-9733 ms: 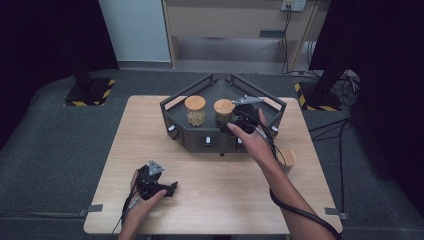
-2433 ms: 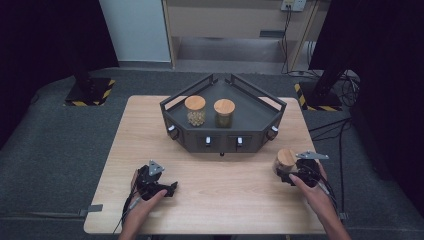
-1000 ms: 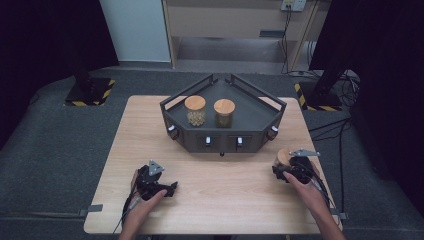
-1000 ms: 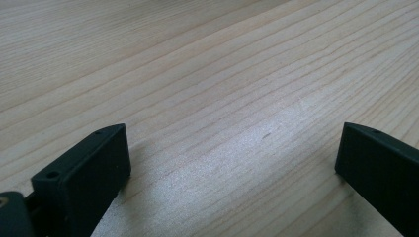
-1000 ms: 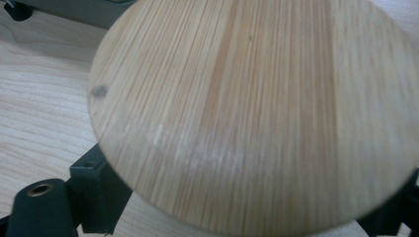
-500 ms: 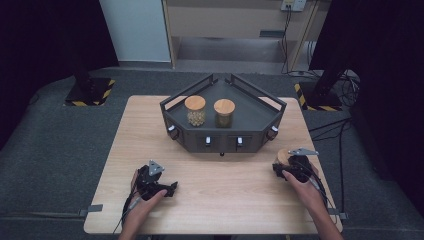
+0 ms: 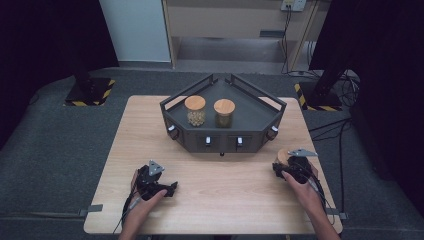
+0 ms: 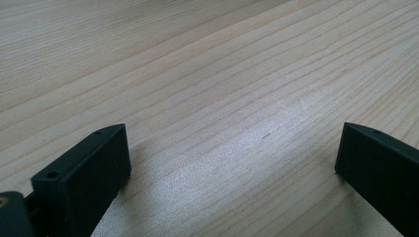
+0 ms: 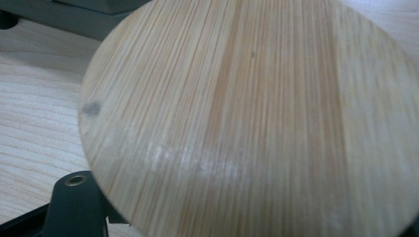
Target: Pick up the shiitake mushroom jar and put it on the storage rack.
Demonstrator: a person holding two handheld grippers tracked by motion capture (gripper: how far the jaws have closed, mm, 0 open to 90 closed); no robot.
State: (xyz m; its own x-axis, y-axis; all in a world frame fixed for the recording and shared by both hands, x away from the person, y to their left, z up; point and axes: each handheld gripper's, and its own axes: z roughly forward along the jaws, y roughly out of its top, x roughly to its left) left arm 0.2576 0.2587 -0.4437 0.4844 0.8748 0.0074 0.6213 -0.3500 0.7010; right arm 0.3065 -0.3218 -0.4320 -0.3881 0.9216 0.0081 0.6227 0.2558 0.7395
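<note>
The left tongs [image 7: 167, 188] rest near the desk's [image 7: 225, 200] front-left corner, jaws spread wide and empty. The right tongs [image 7: 278, 167] grip a bamboo-lidded jar [image 9: 257, 113] near the right edge. Two lidded jars [image 7: 195, 110] stand in the dark tray [image 7: 260, 127].

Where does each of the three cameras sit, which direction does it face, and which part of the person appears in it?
High view: above the person's side, facing forward and down on the table; forearms, left gripper, right gripper.
Left gripper view: on the left gripper, facing bare tabletop; its open jaws.
Right gripper view: on the right gripper, facing a jar's bamboo lid.
Shared: that lid and the tabletop.
</note>
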